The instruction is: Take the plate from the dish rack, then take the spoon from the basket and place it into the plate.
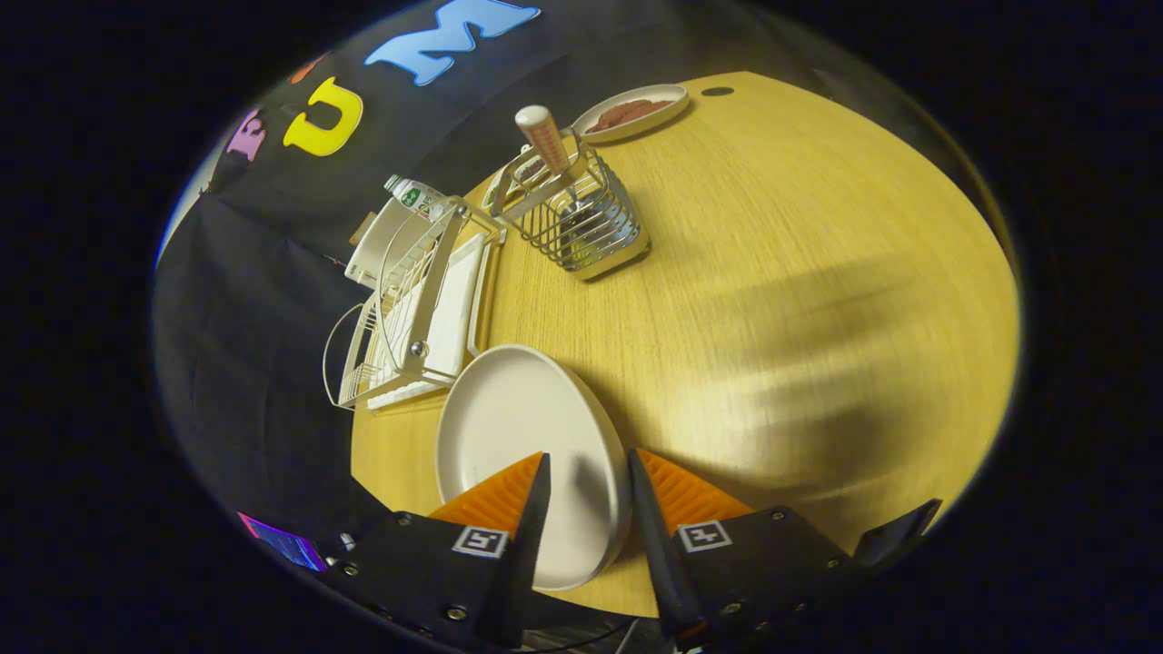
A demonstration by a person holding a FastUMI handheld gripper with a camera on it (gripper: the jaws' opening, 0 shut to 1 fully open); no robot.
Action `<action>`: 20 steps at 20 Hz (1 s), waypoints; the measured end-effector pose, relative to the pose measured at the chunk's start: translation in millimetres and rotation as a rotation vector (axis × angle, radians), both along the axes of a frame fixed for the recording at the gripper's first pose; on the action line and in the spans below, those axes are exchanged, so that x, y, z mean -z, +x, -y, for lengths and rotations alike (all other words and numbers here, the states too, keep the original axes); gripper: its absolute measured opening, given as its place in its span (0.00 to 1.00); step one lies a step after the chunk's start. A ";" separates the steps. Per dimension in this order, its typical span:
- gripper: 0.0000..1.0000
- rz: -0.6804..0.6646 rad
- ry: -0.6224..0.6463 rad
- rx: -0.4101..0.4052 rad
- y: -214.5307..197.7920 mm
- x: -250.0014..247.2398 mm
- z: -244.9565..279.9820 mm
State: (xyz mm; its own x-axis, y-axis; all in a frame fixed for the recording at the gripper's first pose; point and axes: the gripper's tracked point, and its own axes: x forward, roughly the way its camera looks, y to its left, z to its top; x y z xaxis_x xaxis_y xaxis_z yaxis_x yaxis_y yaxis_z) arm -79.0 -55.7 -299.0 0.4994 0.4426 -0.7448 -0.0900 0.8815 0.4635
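Jaws parted, holding nothing, gripper [586, 468] poised over white plate [518, 436].
Plate flat on wooden table [772, 300], its near edge between the fingers; just beside empty white dish rack [413, 300]. Beyond, wire basket [581, 222] with spoon [548, 138] standing upright, handle up; small dish [633, 112] farther back.

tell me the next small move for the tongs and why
Probably lift the tongs off the plate and head for the wire basket. The plate already lies on the table beside the dish rack, the fingers are apart, and the spoon stands in the basket beyond them.
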 end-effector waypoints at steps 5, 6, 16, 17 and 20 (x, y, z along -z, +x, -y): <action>0.55 0.320 -0.201 0.020 23.2 -70.2 46.1; 0.55 0.392 -0.230 0.025 28.5 -88.0 51.6; 0.55 0.917 -0.286 0.105 67.5 -204.5 50.8; 0.55 0.959 -0.286 0.107 74.8 -205.1 48.8; 0.55 1.014 -0.313 0.088 94.2 -192.2 42.6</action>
